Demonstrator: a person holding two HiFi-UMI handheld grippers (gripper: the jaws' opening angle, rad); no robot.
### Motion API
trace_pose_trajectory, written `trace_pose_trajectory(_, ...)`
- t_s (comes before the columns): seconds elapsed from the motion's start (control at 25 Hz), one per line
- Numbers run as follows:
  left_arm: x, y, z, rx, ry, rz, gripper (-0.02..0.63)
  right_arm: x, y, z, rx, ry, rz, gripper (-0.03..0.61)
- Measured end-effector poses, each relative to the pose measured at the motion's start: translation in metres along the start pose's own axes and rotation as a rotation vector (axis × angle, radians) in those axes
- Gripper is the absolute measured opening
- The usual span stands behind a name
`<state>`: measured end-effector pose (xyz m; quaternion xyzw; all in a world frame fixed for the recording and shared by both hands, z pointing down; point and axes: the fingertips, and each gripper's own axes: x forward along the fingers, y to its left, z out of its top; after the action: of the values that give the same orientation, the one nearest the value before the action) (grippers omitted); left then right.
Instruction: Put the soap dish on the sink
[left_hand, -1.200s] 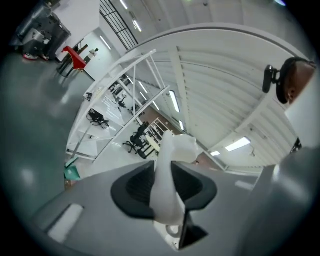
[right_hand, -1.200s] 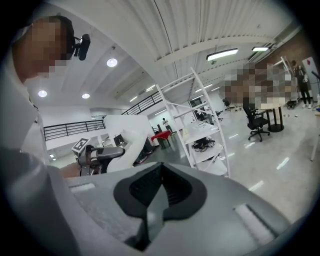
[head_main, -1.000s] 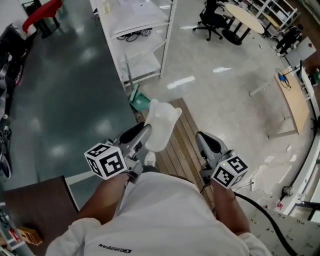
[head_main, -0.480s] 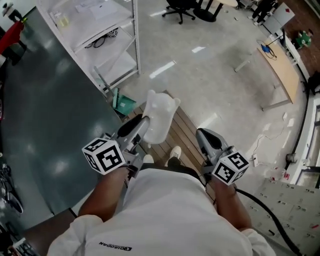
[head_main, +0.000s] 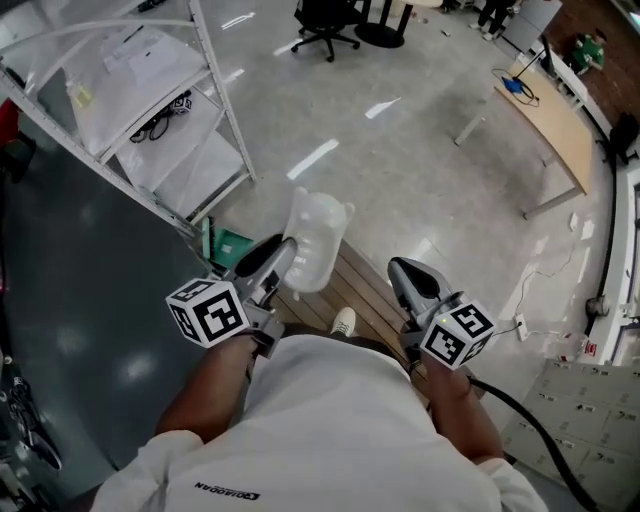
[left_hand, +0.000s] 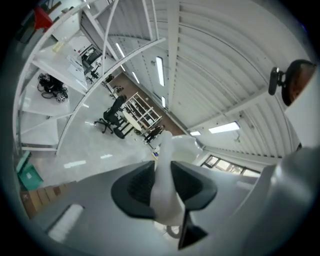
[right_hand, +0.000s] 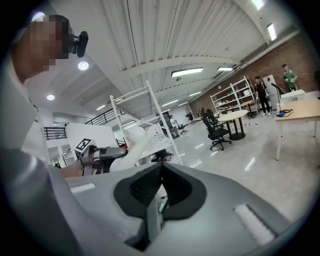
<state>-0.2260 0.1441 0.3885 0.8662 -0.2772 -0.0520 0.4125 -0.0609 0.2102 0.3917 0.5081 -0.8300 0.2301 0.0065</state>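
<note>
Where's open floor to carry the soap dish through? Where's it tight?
Free for the white plastic soap dish: the pale polished floor between the white metal shelving rack and the light wooden desk. Tight: the rack's foot, by the green container, and the black cable at lower right.

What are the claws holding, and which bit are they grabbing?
The left claw pinches the white soap dish by its near edge, pads on either side. The right claw is shut and holds nothing.

Two tools, the left tool (head_main: 283, 252) and right tool (head_main: 402, 272), one soap dish (head_main: 318, 235), one shelf rack (head_main: 200, 150).
</note>
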Motion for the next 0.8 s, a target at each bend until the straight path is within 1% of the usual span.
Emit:
trace_pose_trajectory(0.08, 0.029, 0.004, -0.003, -0.014, 0.007, -0.025, 0.115, 0.005, -0.030, 0.003, -0.003, -0.021, -0.016, 0.002)
trace_pose_trajectory(0.2, 0.076, -0.003, -0.001, 0.000, 0.043, -0.056, 0.115, 0.002, -0.069, 0.016, 0.003, -0.058, -0.051, 0.002)
trace_pose_trajectory(0.4, 0.136, -0.031, 0.004, 0.030, 0.068, -0.072, 0.114, -0.025, -0.122, 0.019, 0.072, -0.072, -0.100, 0.002)
trace_pose_trajectory(0.48, 0.153, -0.035, 0.005, 0.044, 0.088, -0.070, 0.114, -0.026, -0.137, 0.021, 0.094, -0.080, -0.110, 0.002)
trace_pose_trajectory(0.64, 0.183, -0.028, 0.011, 0.056, 0.127, -0.053, 0.114, -0.014, -0.163, 0.037, 0.110, -0.111, -0.115, 0.002)
trace_pose_trajectory(0.8, 0.223, -0.010, 0.013, 0.024, 0.144, -0.049, 0.114, 0.001, -0.193, 0.048, 0.108, -0.116, -0.123, 0.002)
